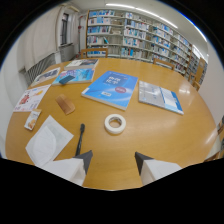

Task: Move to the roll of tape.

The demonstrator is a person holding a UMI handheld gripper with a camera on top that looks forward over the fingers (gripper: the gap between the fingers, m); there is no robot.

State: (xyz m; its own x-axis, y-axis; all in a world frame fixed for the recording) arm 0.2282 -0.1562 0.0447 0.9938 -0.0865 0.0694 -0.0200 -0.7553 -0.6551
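1. Tape roll point(115, 123), white and lying flat, sits on the wooden worktop point(165, 135) ahead of the gripper point(114, 161) and roughly in line with the gap between its two fingers, apart from both
2. Fingers point(85, 159) stand wide apart with nothing between them but bare wood; neither tip touches anything
3. A black pen point(80, 139) lies just ahead of the left finger, to the left of the tape roll, its near end close to that fingertip
4. A white paper sheet point(48, 140) lies left of the pen, near the worktop's near-left edge
5. Beyond the tape roll lies a large blue booklet point(111, 88), and to its right an open magazine point(160, 97), both flat and well clear of the roll
6. A small brown block point(65, 105) rests left of the blue booklet; more leaflets point(31, 97) are spread along the left edge, and further papers point(75, 76) lie toward the far-left part
7. Open wood surrounds the tape roll on every side, with the widest bare stretch to its right and toward the fingers
8. The worktop is broad, with a curved rim on the right
9. Long bookshelves point(135, 35) full of books line the far wall, with a window point(65, 30) at the left
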